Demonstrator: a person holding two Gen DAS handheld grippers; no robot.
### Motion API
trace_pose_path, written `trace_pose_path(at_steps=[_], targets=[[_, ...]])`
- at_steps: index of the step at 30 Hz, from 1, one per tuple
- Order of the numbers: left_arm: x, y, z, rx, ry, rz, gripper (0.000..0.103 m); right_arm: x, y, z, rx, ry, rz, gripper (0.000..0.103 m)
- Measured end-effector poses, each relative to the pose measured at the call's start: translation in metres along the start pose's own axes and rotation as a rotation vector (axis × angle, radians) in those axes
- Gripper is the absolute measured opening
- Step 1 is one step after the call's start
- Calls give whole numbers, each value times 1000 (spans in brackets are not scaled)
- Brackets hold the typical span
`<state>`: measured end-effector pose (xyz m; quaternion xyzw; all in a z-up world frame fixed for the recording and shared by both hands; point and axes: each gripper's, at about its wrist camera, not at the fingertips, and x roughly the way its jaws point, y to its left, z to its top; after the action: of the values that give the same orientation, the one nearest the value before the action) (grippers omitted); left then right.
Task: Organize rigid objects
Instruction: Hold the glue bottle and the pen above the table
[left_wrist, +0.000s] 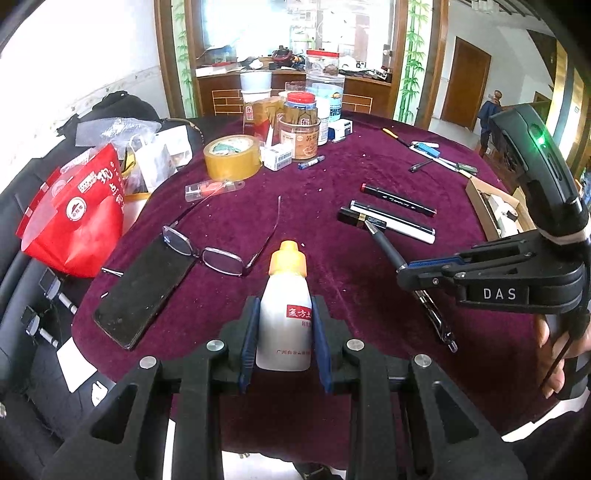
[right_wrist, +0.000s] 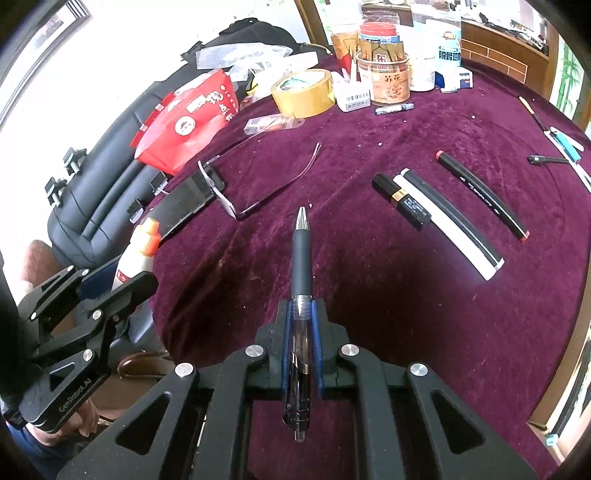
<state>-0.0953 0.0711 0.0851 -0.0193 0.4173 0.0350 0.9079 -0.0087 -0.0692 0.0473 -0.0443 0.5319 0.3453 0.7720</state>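
While my left gripper (left_wrist: 284, 328) pinches the small white bottle (left_wrist: 284, 314) with the orange cap between its blue pads, I've got the bottle upright above the near edge of the purple tablecloth (left_wrist: 332, 177). My right gripper (right_wrist: 300, 325) is pressed tight on a clear ballpoint pen (right_wrist: 301, 280), dark grip and silver tip poking forward over the cloth, barrel running back between the fingers. Ahead of the pen, three dark sticks lie side by side: a black tube with a gold band (right_wrist: 400, 199), a black-and-white marker (right_wrist: 450, 225) touching it, and a red-tipped black marker (right_wrist: 484, 192) a little apart. Off to the left, reading glasses (left_wrist: 207, 251) sit open with one lens over a black phone (left_wrist: 144, 291). Further back I see a roll of tan tape (left_wrist: 232, 155), a cluster of jars (left_wrist: 299, 129), and a red bag (left_wrist: 77, 210) at the table's edge.
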Motion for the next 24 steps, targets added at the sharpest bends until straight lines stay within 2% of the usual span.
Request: trace_pose_path(at_steps=[12,24], targets=[[-11,-17,-1,24,-11,14,25,-11,-6,-8,-7,-3,18,10],[-25,-12,-6,-21,-40,51,25,-13,7,-8,-61,-4,26,10]])
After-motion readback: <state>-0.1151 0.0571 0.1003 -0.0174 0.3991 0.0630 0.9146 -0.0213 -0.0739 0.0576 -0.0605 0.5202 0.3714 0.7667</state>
